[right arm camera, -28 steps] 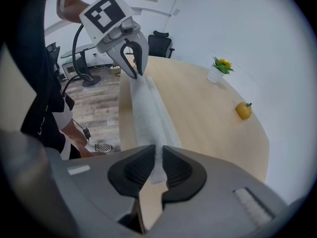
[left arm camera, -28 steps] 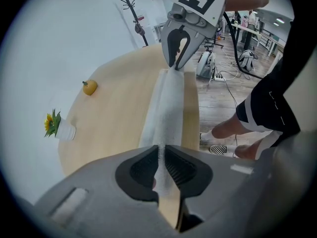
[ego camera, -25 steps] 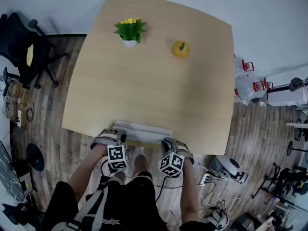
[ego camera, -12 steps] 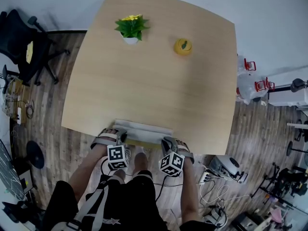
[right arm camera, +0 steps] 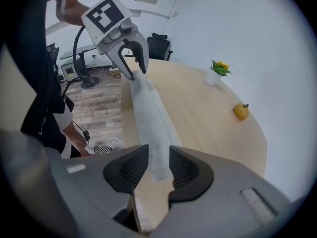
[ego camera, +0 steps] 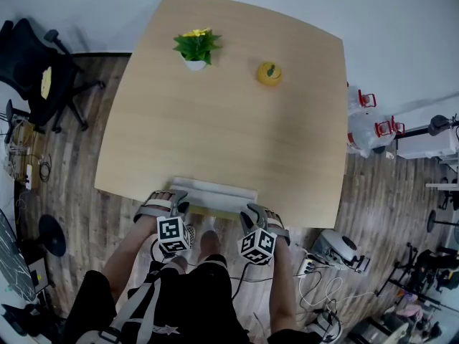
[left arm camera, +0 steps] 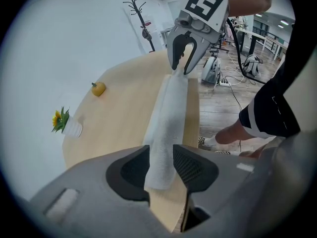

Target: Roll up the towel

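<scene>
Left gripper view: towel (left arm camera: 167, 118) rolled, I reckon. Left gripper (left arm camera: 161, 155), right gripper (right arm camera: 159, 155) jaws just eased apart, towel ends loose between. Next: lift clear, no snagging.

The person wears black shorts (ego camera: 193, 299) with a white stripe and black-and-white checked shoes (right arm camera: 104, 148). A grey strap (ego camera: 136, 303) runs down one side. The left gripper (ego camera: 178, 201) and right gripper (ego camera: 251, 212) are grey with black pads (left arm camera: 190, 165). Each has a cube (ego camera: 174, 233) with black-and-white squares. Black cables (ego camera: 235, 282) run from them.
</scene>
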The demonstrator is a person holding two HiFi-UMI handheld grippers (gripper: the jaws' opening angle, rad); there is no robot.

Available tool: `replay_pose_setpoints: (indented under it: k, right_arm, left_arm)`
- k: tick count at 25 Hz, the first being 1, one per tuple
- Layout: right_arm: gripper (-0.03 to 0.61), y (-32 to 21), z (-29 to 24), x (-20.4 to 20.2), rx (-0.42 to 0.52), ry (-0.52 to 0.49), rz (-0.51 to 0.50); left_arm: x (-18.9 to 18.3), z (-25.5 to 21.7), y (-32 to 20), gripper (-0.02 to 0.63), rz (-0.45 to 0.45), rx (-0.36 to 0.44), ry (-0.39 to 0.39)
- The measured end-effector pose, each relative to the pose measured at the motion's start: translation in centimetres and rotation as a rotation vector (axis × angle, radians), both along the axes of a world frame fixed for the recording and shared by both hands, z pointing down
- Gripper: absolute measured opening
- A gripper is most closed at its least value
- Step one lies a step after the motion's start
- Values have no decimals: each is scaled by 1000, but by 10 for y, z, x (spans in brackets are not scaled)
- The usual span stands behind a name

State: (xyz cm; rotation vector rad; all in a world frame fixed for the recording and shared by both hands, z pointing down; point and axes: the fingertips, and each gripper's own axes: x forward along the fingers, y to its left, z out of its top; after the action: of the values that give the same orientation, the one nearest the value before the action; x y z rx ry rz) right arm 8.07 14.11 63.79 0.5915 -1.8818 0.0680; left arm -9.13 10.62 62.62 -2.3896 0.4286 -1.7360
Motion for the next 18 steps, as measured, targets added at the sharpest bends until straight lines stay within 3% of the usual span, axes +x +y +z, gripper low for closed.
replay_pose_setpoints:
  k: [18]
  right_arm:
    - [138,15,22,-4,-16,15,-10]
  left_arm:
    - [3,21,16,155,18,-19,-38]
